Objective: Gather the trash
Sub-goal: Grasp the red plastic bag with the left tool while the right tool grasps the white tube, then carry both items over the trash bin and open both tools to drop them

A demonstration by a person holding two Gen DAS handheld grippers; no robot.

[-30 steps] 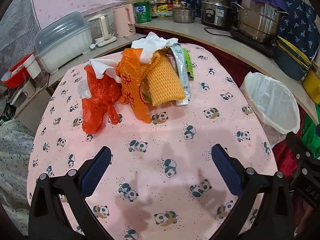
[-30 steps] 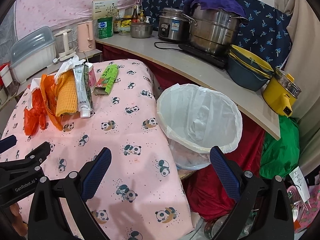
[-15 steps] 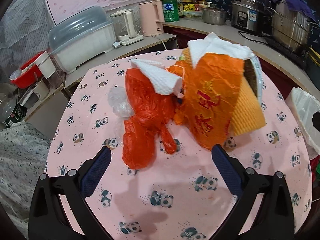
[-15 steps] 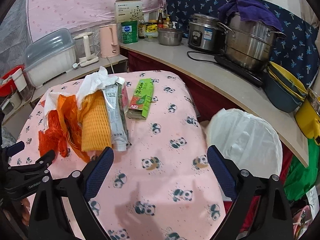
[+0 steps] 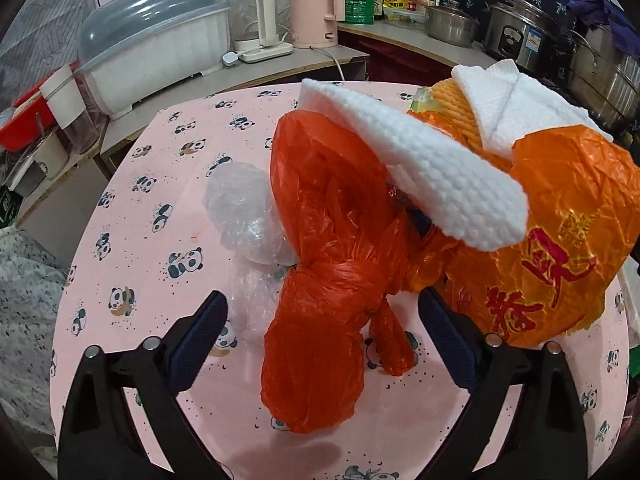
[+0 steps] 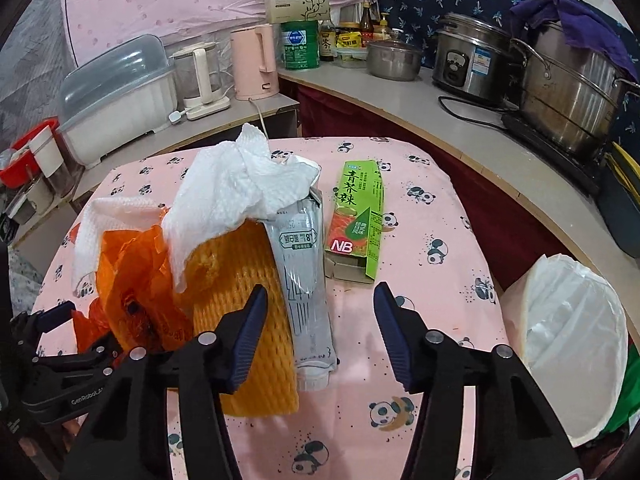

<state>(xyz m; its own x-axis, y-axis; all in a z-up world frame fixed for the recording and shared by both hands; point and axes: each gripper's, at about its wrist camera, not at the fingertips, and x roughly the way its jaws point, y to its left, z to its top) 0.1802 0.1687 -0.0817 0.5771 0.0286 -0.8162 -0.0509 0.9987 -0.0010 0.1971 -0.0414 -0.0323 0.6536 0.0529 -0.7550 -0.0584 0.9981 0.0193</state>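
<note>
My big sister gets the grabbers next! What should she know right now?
Left tool: open, straddling the knotted red bag, not gripping yet.
Right tool: open, around the flattened silver carton, not closed.
On the table: orange bag, yellow foam net, paper towels, green box, clear plastic.
The lined trash bin stands beside the table, on the right.
Done: nothing collected yet.
Left: grab each piece and drop it in the bin.

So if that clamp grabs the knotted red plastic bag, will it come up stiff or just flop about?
Probably floppy: the red plastic bag is thin, crinkled film that sags below its knot. It likely weighs little, since it looks mostly air. The paper towel lying across its top may slide off as it lifts. The left gripper stands open around it.
</note>
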